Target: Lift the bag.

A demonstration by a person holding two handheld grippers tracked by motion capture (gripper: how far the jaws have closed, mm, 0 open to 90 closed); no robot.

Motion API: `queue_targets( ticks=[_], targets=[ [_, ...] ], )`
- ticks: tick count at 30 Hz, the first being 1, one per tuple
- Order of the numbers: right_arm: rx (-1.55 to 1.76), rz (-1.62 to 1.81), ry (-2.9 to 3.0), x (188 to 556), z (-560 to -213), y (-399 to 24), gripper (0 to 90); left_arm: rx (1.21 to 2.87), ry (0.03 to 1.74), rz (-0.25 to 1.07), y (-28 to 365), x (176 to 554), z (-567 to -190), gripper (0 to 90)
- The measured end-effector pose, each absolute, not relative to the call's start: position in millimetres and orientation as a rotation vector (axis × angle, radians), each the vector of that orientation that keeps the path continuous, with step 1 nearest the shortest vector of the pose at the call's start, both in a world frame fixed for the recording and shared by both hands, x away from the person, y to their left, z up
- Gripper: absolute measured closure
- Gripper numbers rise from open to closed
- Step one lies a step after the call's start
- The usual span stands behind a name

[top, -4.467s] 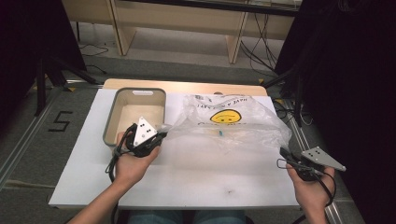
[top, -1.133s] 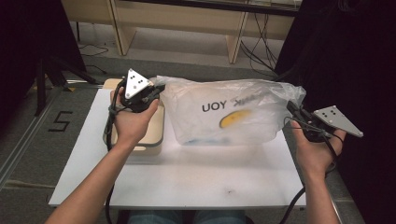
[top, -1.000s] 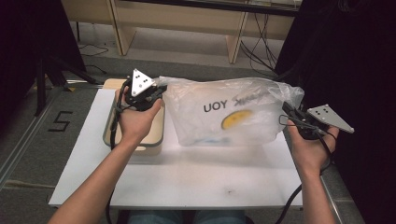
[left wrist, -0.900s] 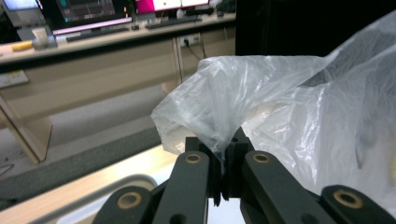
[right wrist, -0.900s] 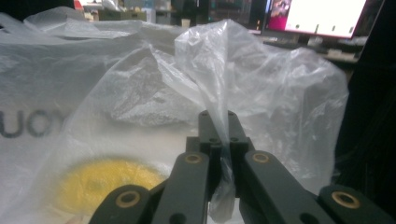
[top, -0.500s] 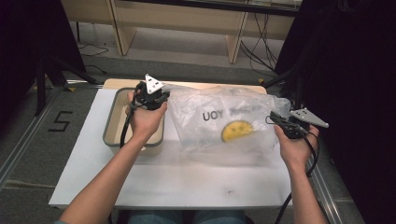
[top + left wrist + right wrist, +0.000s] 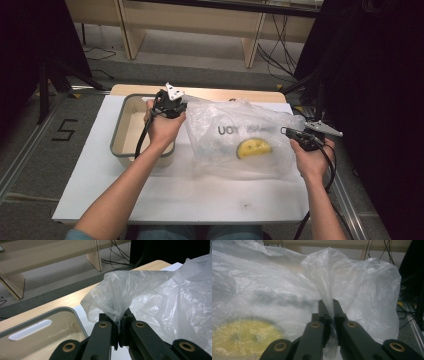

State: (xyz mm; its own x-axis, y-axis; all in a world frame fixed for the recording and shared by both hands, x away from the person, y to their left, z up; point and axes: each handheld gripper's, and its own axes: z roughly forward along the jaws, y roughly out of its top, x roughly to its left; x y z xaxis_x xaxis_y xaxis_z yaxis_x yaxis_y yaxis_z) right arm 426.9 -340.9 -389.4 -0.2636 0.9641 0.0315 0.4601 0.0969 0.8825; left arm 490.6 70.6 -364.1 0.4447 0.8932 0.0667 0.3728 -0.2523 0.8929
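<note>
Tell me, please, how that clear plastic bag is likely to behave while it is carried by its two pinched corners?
The plastic bag is probably very floppy: it sags between the left gripper and the right gripper, and bunches into folds where the jaws are shut on it. It looks thin and light, so it may billow. The film could slip out of so small a pinch.

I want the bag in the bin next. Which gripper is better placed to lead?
Probably the left gripper: shut on the bag corner, it hangs beside the bin. The right gripper grips the far edge.

The plastic bag (image 7: 240, 137) hides the table (image 7: 100, 175) beneath it, and its dark lettering (image 7: 240, 130) is too blurred to read.
</note>
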Motion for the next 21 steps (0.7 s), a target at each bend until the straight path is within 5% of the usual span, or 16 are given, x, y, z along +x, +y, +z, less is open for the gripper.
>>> queue_targets(
  ticks=[9,17,21],
  targets=[
    [1.379,1.133,1.749,424.3,-384.6,-343.3,89.5,1.812,1.035,0.721,71.0,490.6,-364.0,79.9],
    [1.376,1.129,1.717,422.7,-382.0,-345.8,90.0,1.784,1.065,0.676,75.0,486.4,-360.9,45.9],
    [1.379,1.129,1.699,422.1,-380.8,-346.9,90.0,1.777,1.064,0.667,76.5,483.8,-359.7,39.2]
  ],
)
